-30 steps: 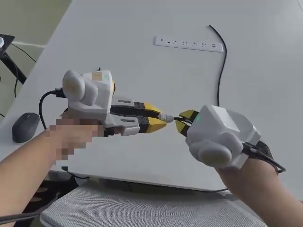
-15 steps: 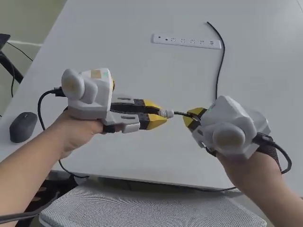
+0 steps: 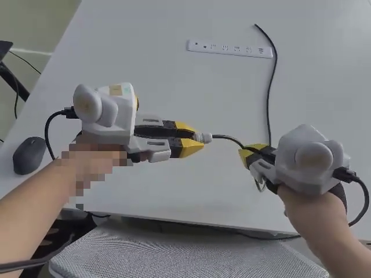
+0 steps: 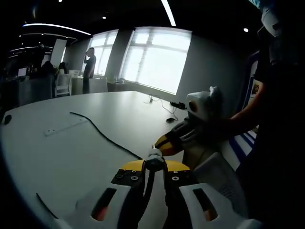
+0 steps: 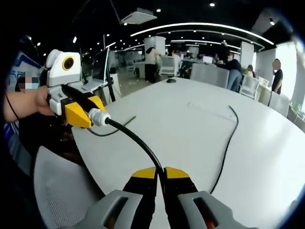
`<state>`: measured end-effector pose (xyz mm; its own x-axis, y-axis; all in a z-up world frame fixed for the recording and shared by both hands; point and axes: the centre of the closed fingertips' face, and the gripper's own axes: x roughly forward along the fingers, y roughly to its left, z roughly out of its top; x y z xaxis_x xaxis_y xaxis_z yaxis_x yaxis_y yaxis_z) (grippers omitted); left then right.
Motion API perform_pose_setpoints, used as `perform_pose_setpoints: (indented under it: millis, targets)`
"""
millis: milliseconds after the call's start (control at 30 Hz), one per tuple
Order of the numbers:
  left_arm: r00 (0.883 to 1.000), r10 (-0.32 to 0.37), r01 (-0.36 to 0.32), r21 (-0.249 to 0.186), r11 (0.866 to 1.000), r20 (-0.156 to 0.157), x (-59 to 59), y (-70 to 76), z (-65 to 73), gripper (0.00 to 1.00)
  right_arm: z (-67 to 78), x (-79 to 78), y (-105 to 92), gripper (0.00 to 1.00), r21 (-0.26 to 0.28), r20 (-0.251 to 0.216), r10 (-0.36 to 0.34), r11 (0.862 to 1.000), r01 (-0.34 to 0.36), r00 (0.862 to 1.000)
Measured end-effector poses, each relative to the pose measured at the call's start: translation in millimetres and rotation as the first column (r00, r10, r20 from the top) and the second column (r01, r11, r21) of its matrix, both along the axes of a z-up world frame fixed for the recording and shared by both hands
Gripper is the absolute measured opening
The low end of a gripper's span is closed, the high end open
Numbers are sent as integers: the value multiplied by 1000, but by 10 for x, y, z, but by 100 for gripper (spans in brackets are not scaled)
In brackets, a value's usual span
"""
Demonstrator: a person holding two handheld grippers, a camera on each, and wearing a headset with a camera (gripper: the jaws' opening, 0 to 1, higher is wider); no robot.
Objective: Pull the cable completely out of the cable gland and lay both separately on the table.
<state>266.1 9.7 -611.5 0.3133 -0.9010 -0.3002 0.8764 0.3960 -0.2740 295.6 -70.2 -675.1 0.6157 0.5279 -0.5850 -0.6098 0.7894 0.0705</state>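
White table [image 3: 145, 75] in an open office; every place below is given from the cable gland.

- Cable gland [image 3: 203, 138]: small and pale, held in the air over the table's near part. It is pinched between the yellow jaws of the left gripper [image 3: 196, 145], and its mouth faces the right gripper [image 3: 249, 154].
- Cable [image 3: 227, 139]: black. It leaves the gland's mouth, sags slightly and runs into the right gripper, whose jaws are pressed together on it near the gland.
- Governing relation: the cable's long axis runs from the gland to the right gripper, roughly in line with the gland's bore. As a judgement, the pull goes along that line away from the gland, with the right gripper drawing and the left anchoring.
- Hidden:
  - In the left gripper view a dark length runs back from the gland between the jaws. It is likely the cable's tail, so the cable is judged not yet out; how much remains cannot be told.
  - The cable past the right jaws is covered by that gripper's body.
- Beyond the gland: power strip [image 3: 229, 50] with its own black lead [image 3: 269, 87].
- Far left of the gland: mouse [image 3: 28, 155].
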Motion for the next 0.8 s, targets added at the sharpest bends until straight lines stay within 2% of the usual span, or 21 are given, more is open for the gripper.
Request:
perform_pose_setpoints:
  millis: [167, 300, 667, 800]
  targets:
    - [1000, -1, 1, -1, 1000, -3, 0, -19, -5, 15, -133, 10, -98, 0, 13, -52, -56, 998, 56, 997]
    - [1000, -6, 6, 4, 1000, -4, 1, -44, -19, 15, -218, 1, -162, 0, 19, -74, -78, 997, 80, 994]
    - [1000, -6, 6, 5, 1000, -5, 7, -50, -30, 15, -225, -47, -155, 1, 65, -114, -107, 991, 115, 988]
    - [1000, 4, -4, 5, 1000, -2, 22, -30, -22, 15, -213, -61, -146, 1, 59, -110, -94, 993, 101, 989]
